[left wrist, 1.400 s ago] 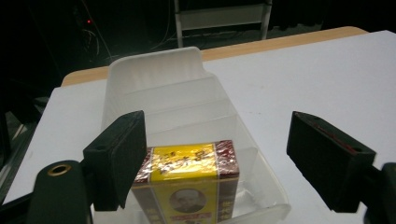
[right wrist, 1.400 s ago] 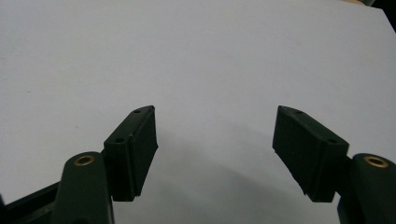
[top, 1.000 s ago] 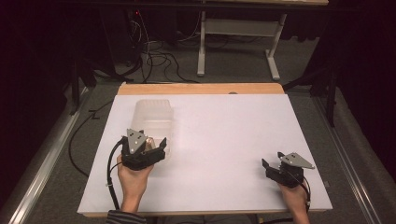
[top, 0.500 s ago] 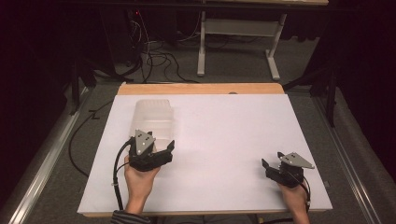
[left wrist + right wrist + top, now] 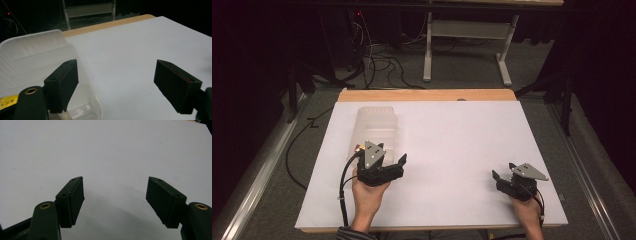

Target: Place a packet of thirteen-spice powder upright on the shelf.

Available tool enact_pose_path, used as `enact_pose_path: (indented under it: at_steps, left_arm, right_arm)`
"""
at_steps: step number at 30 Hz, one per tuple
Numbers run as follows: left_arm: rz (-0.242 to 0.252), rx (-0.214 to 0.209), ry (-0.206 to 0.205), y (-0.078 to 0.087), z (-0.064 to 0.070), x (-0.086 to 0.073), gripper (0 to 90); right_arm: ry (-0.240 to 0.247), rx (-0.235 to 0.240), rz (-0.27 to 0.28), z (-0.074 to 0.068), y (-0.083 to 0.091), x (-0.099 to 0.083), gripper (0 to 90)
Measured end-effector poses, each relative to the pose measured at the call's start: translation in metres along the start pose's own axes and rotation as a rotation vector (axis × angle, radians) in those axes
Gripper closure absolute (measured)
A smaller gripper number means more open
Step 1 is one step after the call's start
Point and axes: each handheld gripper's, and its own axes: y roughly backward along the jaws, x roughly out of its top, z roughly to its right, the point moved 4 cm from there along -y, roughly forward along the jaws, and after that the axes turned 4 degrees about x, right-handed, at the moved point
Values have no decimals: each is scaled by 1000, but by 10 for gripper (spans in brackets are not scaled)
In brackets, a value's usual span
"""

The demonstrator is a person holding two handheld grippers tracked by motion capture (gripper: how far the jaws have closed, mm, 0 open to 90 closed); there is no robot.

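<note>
A clear plastic container (image 5: 375, 128) lies on the white table top (image 5: 452, 145), toward its left side. My left gripper (image 5: 388, 165) is open just in front of it, at the container's near right corner. In the left gripper view the container (image 5: 32, 57) lies behind the left jaw, and the white surface shows between the two jaws. My right gripper (image 5: 501, 181) is open near the table's front right, over bare white surface, with nothing between its jaws. The right gripper's own midpoint (image 5: 115, 195) hangs above the plain table.
A wooden strip (image 5: 427, 95) runs along the table's far edge. Beyond it stand a white metal frame (image 5: 467, 40) and loose cables (image 5: 377, 55) on the floor. A metal rail (image 5: 262, 170) runs along the left side of the table.
My left gripper has shifted right and a little toward the person, off the container's front and toward its right corner. The right gripper has stayed put.
</note>
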Motion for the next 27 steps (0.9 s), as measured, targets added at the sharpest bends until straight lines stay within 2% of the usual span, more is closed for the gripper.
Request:
enact_pose_path:
  at_steps: [27]
  left_arm:
    - [-7,-91,-7,-7,29,-7,201]
  right_arm:
    - [2,-3,5,0,0,0,311]
